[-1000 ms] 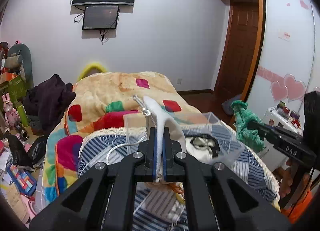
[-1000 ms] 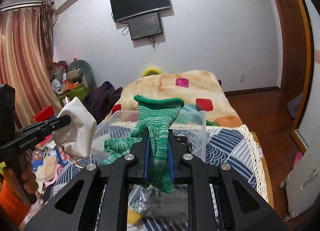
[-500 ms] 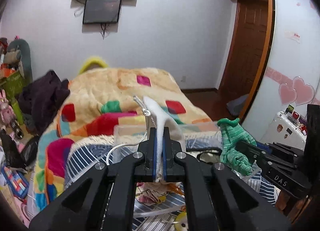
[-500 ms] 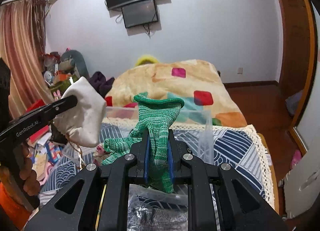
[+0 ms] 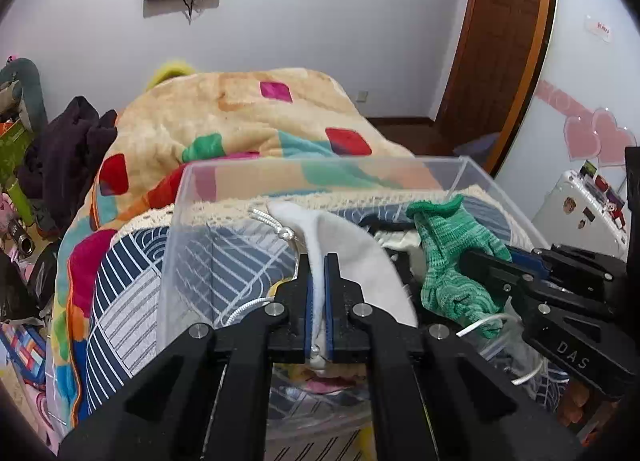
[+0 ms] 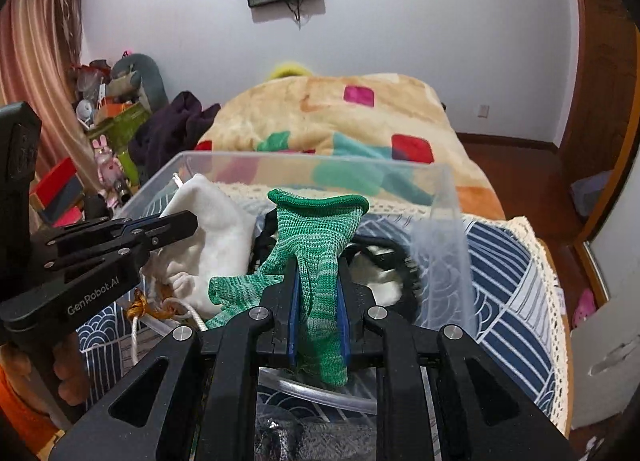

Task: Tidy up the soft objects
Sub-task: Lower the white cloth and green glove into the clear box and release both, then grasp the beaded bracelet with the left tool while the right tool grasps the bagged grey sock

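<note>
Fingers of the left gripper (image 5: pixel 316 293) pinch a white drawstring pouch (image 5: pixel 344 245) at frame centre, and the right gripper (image 6: pixel 318 301) clamps a green knit glove (image 6: pixel 320 237), both over the clear bin (image 5: pixel 320 165). This looks like the drop-off step: next, lower and release each. Only the right view shows the pouch's gathered, orange-tied bottom at lower left.

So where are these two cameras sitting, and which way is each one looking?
Left wrist: rides the left gripper, looking along its fingers over the clear box to the bed; it pinches a white pouch.
Right wrist: rides the right gripper, facing likewise, pinching a green glove; fingers of the person's left hand show.
Shared: box, pouch, glove, each other's gripper.
</note>
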